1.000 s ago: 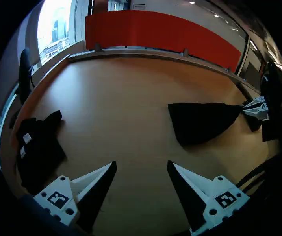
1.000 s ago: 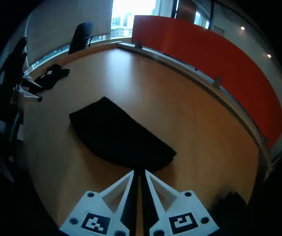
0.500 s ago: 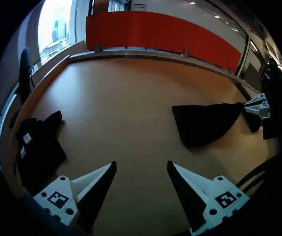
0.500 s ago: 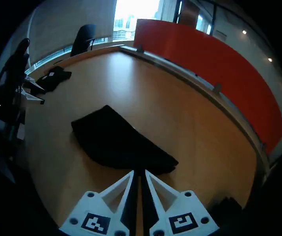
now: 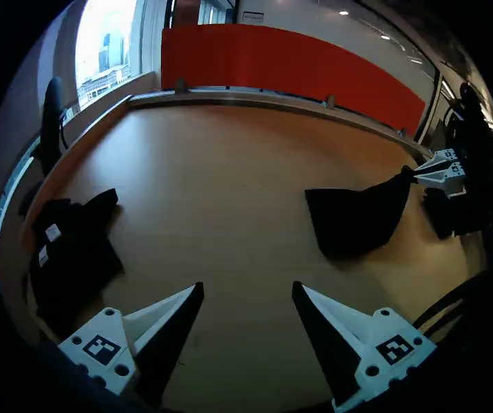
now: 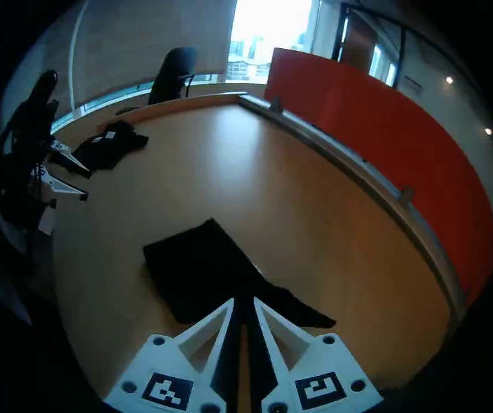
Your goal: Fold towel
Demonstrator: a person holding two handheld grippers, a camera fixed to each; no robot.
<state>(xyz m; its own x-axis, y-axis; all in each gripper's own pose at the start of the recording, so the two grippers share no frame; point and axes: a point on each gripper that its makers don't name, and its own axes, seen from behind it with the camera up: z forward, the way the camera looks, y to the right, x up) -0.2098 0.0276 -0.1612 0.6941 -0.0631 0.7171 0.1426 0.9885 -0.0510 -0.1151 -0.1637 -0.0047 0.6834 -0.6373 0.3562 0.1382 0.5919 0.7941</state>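
Observation:
A black towel (image 5: 355, 219) lies on the wooden table (image 5: 219, 172), its right corner pulled up off the surface. My right gripper (image 5: 415, 173) is shut on that corner. In the right gripper view the shut fingers (image 6: 244, 306) meet over the towel (image 6: 202, 272), which spreads out ahead and to the left. My left gripper (image 5: 246, 292) stands open above bare table, well left of the towel, with nothing between its fingers. It also appears far off in the right gripper view (image 6: 85, 184).
A heap of black cloths (image 5: 71, 251) lies near the table's left edge, seen as well in the right gripper view (image 6: 112, 143). A red partition (image 5: 281, 62) runs along the far edge. An office chair (image 6: 174, 69) stands by the window.
My right gripper has risen with the towel's corner, lifting it off the table and drawing the towel narrower. The left gripper has hardly moved.

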